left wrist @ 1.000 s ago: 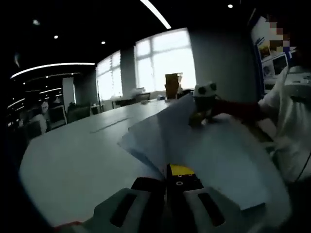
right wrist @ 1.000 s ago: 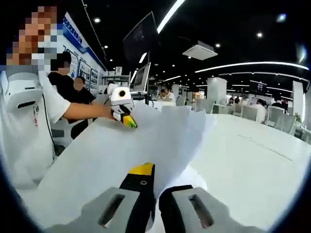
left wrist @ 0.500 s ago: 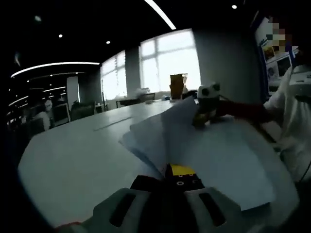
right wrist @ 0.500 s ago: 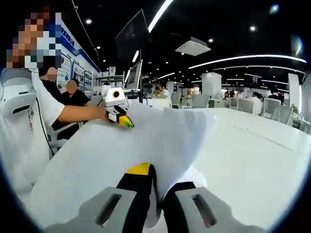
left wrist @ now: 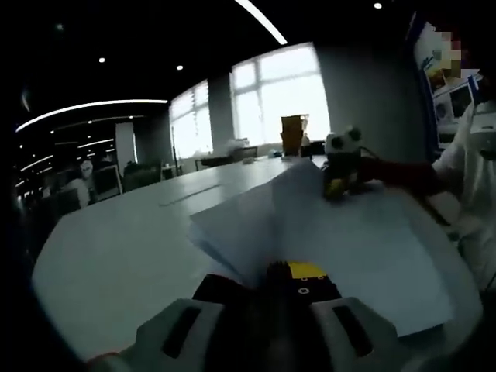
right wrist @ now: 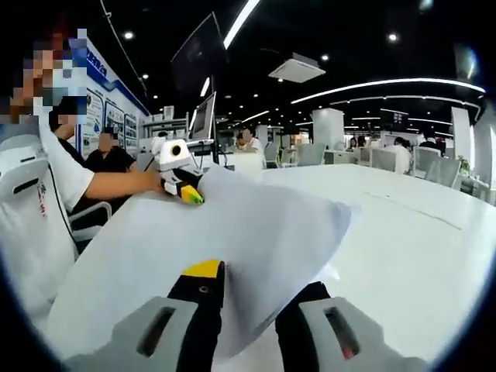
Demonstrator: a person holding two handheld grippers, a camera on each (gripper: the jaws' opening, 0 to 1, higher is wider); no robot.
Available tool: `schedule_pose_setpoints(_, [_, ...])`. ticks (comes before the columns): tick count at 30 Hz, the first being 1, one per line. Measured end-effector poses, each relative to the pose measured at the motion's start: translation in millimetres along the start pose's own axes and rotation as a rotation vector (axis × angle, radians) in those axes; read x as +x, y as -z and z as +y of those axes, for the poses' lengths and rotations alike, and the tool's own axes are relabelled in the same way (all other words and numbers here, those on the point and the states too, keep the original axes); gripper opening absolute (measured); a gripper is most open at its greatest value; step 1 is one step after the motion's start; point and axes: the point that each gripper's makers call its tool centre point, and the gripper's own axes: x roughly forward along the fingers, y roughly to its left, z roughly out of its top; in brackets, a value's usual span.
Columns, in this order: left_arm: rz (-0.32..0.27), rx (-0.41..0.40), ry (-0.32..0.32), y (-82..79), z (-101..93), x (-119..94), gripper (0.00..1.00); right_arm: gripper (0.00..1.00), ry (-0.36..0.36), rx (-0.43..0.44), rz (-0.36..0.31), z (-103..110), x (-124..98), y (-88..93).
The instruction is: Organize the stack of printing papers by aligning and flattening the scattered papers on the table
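A loose stack of white printing papers [left wrist: 364, 248] lies fanned on the white table [left wrist: 116, 248], its sheets out of line at the left corner. My left gripper [left wrist: 288, 273] is shut on the near edge of the stack, a yellow tip showing. In the right gripper view the same papers [right wrist: 232, 232] bulge upward between the jaws of my right gripper [right wrist: 252, 285], which stand apart, open around the sheet edge. The left gripper [right wrist: 183, 184] sits at the far edge of the stack, held by a hand. In the left gripper view, the right gripper [left wrist: 342, 164] sits at the papers' far side.
The person in a white shirt [right wrist: 39, 201] sits at the table's edge. The long white table [right wrist: 418, 248] stretches away beside the papers. A tan container [left wrist: 294, 134] stands far off by the windows. Other people and chairs [right wrist: 387, 159] are in the background.
My right gripper's jaws have spread apart from a near-shut hold on the paper edge. The left gripper stays shut on the stack. Both views have shifted slightly.
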Motion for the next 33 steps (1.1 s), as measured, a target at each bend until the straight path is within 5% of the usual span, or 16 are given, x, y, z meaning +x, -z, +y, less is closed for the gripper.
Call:
schedule_pose_setpoints(8, [-0.041,0.006,-0.067,-5.9,14.7,-5,0.3,0.3,0.063,0.008,-0.101,-15,-6,-16.4])
schedule_pose_setpoints(18, [-0.054,0.025,-0.15,-7.3,31.1,-10,0.44,0.35,0.092,0.004,-0.101,-18,-7,-16.0])
schedule_pose_setpoints(33, [-0.008,0.021,-0.185,1.7,39.0,-14,0.57,0.46,0.144,0.045,-0.103,-31,-12,-15.2])
